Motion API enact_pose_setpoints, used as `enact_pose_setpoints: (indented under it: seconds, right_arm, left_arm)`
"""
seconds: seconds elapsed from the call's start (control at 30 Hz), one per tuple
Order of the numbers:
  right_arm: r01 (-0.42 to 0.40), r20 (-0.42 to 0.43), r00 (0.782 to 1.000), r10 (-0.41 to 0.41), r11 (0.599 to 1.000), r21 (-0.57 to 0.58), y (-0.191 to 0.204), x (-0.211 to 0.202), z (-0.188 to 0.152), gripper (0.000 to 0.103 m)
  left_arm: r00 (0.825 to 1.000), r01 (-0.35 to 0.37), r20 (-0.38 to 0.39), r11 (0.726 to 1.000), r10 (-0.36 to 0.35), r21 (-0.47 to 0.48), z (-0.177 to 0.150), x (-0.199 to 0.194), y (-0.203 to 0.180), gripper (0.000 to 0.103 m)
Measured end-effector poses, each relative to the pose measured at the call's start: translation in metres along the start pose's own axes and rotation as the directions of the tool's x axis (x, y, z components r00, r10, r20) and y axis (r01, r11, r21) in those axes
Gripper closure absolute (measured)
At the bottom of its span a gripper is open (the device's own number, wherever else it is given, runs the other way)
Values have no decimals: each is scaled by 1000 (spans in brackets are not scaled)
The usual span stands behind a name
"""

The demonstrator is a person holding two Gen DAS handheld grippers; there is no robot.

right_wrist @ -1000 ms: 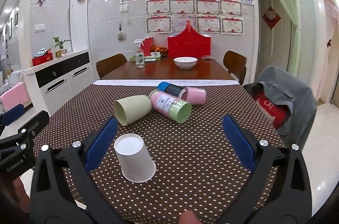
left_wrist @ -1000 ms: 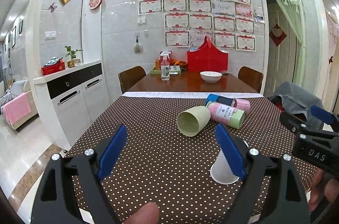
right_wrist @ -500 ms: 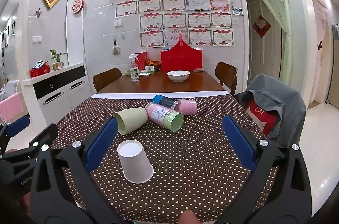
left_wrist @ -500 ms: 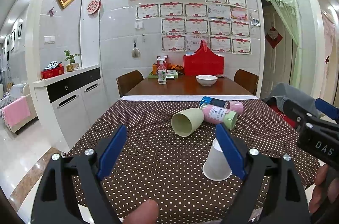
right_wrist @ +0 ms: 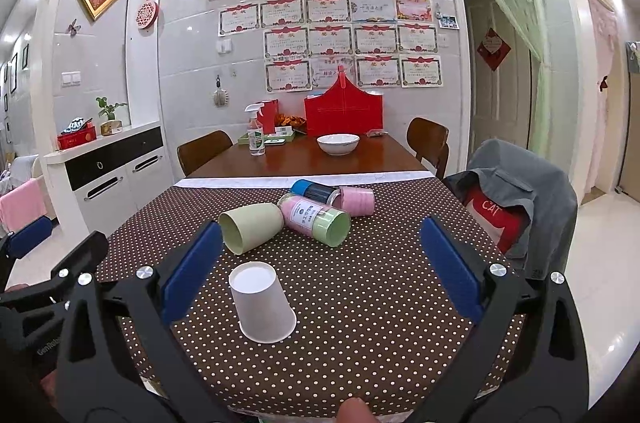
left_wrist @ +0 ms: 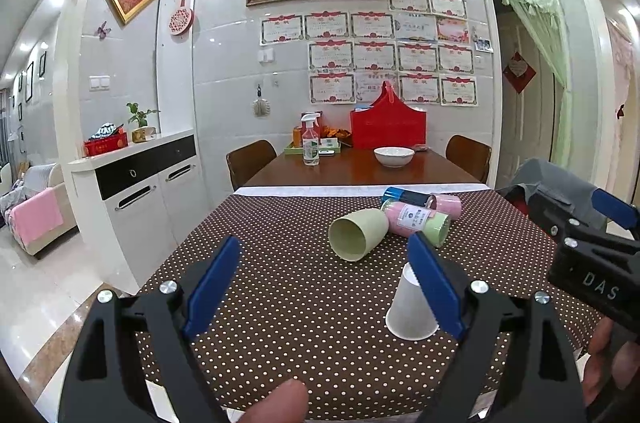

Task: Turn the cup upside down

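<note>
White cup sits mouth-down on the dotted desk.
Both grippers, left and right, hover near it, fingers spread wide, nothing held; green cup lies just behind it.

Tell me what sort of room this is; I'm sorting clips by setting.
Most likely a home dining room: a dining table with chairs, a white sideboard, and framed certificates on the tiled wall.
</note>
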State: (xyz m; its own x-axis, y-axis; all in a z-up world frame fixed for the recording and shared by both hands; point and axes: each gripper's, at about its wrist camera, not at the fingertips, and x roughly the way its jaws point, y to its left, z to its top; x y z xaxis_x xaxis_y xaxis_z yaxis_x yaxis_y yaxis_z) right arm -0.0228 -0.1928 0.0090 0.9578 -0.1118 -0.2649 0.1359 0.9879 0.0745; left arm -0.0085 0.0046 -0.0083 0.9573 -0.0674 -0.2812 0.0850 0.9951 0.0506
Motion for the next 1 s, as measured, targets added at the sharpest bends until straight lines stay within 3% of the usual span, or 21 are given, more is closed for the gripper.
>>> enact_pose_setpoints:
  seconds: [1.0]
  right_arm:
    - [-7,-20,1000,7,1000,6,3,3,-3,6]
  left_arm:
    - [1000,13,28,1000,-13,-16,5,-6,11,18]
